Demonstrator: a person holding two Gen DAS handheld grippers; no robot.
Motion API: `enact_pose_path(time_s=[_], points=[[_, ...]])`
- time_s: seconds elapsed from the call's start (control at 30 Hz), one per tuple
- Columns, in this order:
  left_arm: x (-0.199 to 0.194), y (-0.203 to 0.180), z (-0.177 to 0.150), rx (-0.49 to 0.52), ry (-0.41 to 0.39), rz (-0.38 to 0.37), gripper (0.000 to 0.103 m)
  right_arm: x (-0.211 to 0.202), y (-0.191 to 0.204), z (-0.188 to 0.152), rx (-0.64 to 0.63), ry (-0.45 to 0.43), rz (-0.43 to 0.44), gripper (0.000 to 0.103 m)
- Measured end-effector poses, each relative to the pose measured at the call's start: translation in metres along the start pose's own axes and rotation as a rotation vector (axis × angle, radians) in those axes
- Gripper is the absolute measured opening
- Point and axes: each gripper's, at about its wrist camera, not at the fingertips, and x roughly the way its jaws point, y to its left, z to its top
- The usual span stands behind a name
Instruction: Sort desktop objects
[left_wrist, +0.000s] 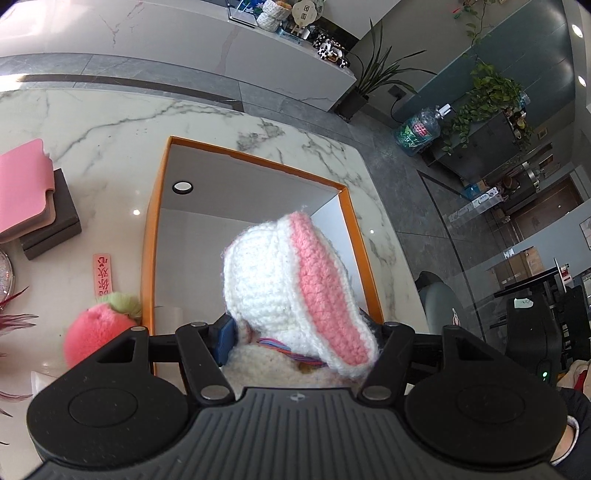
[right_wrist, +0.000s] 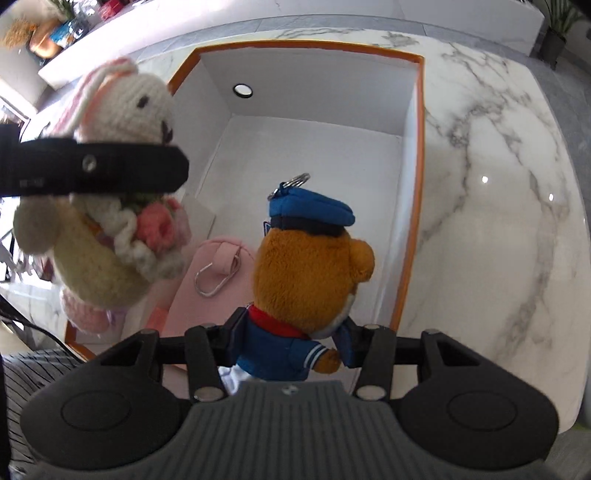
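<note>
My left gripper (left_wrist: 301, 343) is shut on a white knitted rabbit (left_wrist: 280, 280) with pink ear linings and holds it over the orange-rimmed white box (left_wrist: 255, 158). The right wrist view shows the same rabbit (right_wrist: 122, 110) gripped at the neck by the left gripper's fingers (right_wrist: 110, 170), above the box's left side. My right gripper (right_wrist: 291, 343) is shut on a brown bear (right_wrist: 306, 266) with a blue cap and sailor jacket, held over the box (right_wrist: 413, 258). A pink pouch (right_wrist: 207, 291) with a metal clip lies in the box.
A pink fluffy strawberry toy (left_wrist: 98, 332) and a pink tag (left_wrist: 101, 273) lie left of the box on the marble table (left_wrist: 92, 122). A pink notebook (left_wrist: 22, 192) lies on a dark box (left_wrist: 55, 221) further left. The table's edge runs right of the box.
</note>
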Motion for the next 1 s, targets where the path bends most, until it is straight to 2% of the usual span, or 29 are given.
enact_pose_path(time_s=[0.17, 0.47, 0.53, 0.63, 0.67, 0.73, 0.83, 1.0], points=[[-0.011, 0.008, 0.0, -0.01, -0.006, 0.017, 0.072, 0.007, 0.012, 0.0, -0.051, 0.013, -0.07, 0.051], [-0.016, 0.012, -0.002, -0.021, 0.0, 0.003, 0.072, 0.019, 0.025, 0.001, -0.09, 0.08, -0.115, 0.052], [-0.019, 0.013, -0.004, -0.021, -0.002, -0.009, 0.072, 0.02, 0.026, 0.004, -0.069, 0.096, -0.097, 0.052], [-0.024, 0.016, -0.006, -0.025, -0.01, -0.014, 0.072, 0.02, 0.016, 0.013, 0.029, 0.146, 0.011, 0.052], [-0.026, 0.018, -0.006, -0.028, -0.014, -0.017, 0.072, 0.021, 0.013, 0.016, 0.039, 0.149, 0.008, 0.052], [-0.029, 0.022, -0.007, -0.034, -0.017, -0.023, 0.072, 0.023, 0.011, 0.019, 0.03, 0.14, -0.033, 0.051], [-0.032, 0.027, -0.01, -0.042, -0.017, -0.024, 0.072, 0.029, 0.008, 0.02, 0.04, 0.158, -0.031, 0.051], [-0.035, 0.036, -0.013, -0.061, -0.018, -0.038, 0.072, 0.032, 0.015, 0.017, -0.015, 0.15, -0.11, 0.051]])
